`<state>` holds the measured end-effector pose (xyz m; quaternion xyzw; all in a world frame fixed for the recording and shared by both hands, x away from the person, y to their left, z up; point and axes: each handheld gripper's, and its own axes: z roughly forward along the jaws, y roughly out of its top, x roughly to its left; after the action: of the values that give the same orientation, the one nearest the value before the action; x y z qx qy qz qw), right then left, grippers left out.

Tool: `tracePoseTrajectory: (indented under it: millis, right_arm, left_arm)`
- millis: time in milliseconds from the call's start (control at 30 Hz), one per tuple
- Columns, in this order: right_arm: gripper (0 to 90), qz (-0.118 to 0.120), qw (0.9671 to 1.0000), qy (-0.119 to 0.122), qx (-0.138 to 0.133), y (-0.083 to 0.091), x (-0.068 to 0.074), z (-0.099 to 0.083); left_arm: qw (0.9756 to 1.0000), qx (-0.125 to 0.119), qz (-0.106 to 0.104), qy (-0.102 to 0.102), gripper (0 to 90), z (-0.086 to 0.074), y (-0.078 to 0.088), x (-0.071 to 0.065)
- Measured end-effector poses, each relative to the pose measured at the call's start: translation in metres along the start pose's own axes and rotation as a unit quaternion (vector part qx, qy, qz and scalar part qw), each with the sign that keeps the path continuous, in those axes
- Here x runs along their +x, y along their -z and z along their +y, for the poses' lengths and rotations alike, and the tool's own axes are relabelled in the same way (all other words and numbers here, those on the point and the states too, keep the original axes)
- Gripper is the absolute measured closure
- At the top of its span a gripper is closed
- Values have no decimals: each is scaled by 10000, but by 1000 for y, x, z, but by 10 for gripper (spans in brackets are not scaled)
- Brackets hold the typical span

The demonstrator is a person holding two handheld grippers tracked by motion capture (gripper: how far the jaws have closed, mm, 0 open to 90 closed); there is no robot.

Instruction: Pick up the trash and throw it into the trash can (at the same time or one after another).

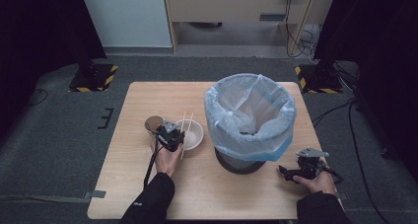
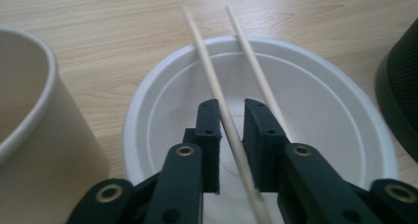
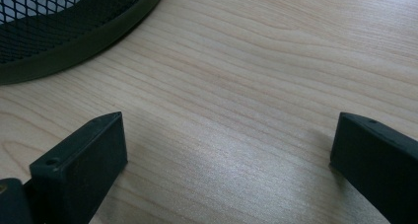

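Note:
Two pale wooden chopsticks (image 1: 186, 127) lie across a white bowl (image 1: 194, 135) at the table's middle left. In the left gripper view the left chopstick (image 2: 207, 71) runs between the jaws of my left gripper (image 2: 231, 105), over the bowl (image 2: 320, 100). The jaws stand narrow around it, with a slim gap still showing beside the right pad. The second chopstick (image 2: 251, 61) lies just right of the jaws. My right gripper (image 1: 288, 172) rests low at the table's front right, its jaws wide open (image 3: 229, 120) over bare wood.
A tan paper cup (image 1: 153, 124) stands just left of the bowl, close to the left jaw (image 2: 29, 135). A black mesh bin (image 1: 249, 115) lined with a pale blue bag stands right of the bowl; its base (image 3: 74, 41) is near the right gripper.

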<state>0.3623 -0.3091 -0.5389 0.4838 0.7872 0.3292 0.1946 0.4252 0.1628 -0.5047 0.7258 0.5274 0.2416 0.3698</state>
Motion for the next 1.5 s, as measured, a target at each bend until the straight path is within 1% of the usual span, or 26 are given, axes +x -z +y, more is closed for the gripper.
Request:
tracePoseTrajectory:
  millis: [67,167,300,400,500,633,700,767,800,833,900,967,1067,1100,1133,1167,1233,1367,1500]
  right_arm:
    - [10,-1,10000,3,0,0,0,0]
    - [10,0,10000,1,1,0,0,0]
    - [10,0,10000,1,-1,0,0,0]
    - [10,0,10000,1,-1,0,0,0]
    - [10,1,10000,1,0,0,0,0]
    - [10,0,10000,1,0,0,0,0]
    - [9,-1,10000,2,-1,0,0,0]
    - [10,0,10000,0,0,0,0,0]
    - [10,-1,10000,1,0,0,0,0]
    - [10,-1,10000,1,0,0,0,0]
    - [10,-2,10000,4,-1,0,0,0]
    - [10,0,10000,3,0,0,0,0]
    - [9,0,10000,4,0,0,0,0]
    - [9,0,10000,6,0,0,0,0]
    - [9,0,10000,8,0,0,0,0]
    - [9,0,10000,8,0,0,0,0]
    - [9,1,10000,6,1,0,0,0]
    - [9,0,10000,6,0,0,0,0]
    - [9,1,10000,5,0,0,0,0]
  left_arm:
    - [10000,68,30,3,813,-1,-1,1]
    - [10000,64,38,-19,844,-2,-1,3]
    - [9999,52,82,-38,848,-1,0,5]
    - [10000,-6,75,-56,849,0,4,6]
    - [9999,-87,29,-55,849,2,13,9]
    - [9996,-281,-78,-55,848,8,29,12]
    - [9990,-414,-149,-54,848,11,38,13]
    - [9982,-545,-263,-13,848,15,47,13]
    - [9972,-668,-331,-37,848,19,56,14]
    - [9972,-668,-331,-37,849,19,56,14]
    - [9961,-800,-369,-85,848,23,65,15]
    - [9941,-967,-487,-62,848,28,76,16]
    - [9916,-1167,-552,-90,848,33,89,17]
    - [9905,-1247,-573,-89,848,35,93,18]
    - [9885,-1375,-618,-94,848,39,101,18]
    - [9885,-1375,-618,-94,848,39,101,18]
    - [9865,-1489,-669,-88,848,42,109,19]
    - [9817,-1726,-800,-19,848,50,122,20]
    - [9773,-1924,-886,-29,848,60,133,18]
